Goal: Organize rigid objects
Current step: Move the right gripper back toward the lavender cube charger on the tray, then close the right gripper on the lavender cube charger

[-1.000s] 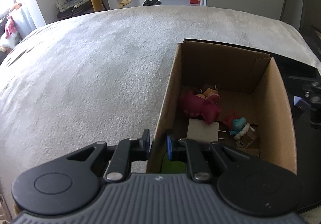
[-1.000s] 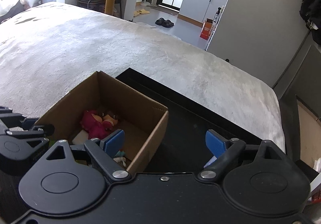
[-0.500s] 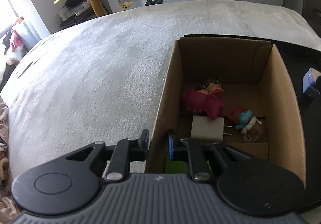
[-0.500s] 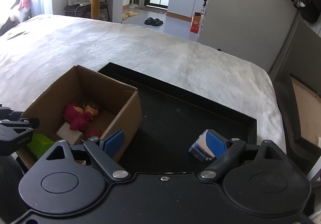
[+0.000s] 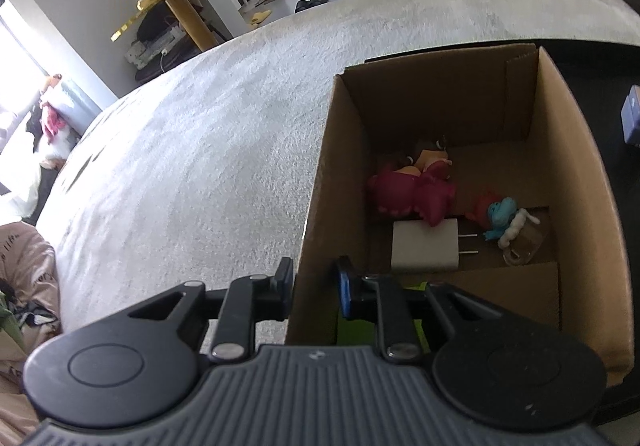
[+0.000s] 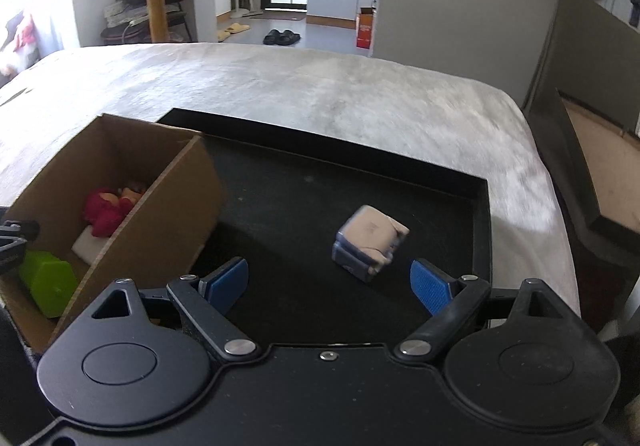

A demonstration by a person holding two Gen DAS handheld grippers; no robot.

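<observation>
left wrist view: the left claw (image 5: 313,282) straddles the near-left wall of the cardboard box (image 5: 576,182), one finger outside, one inside. its jaws have just been opening, and a gap now shows beside the wall, so the pinch on the box looks let go. ahead of the claw, in the box, lie a white plug adapter (image 5: 425,246), a red figure (image 5: 408,192) and a small blue-and-white figure (image 5: 505,218); a green block (image 5: 360,330) sits just under the inner finger.

right wrist view: the right claw (image 6: 330,284) is spread wide and holds nothing. it has swung away from the box, and a blue-and-white cube (image 6: 370,242) on the black tray (image 6: 478,214) now lies just ahead, between the lines of its fingers. this is probably the next piece to go into the box, which stands to the claw's left.
</observation>
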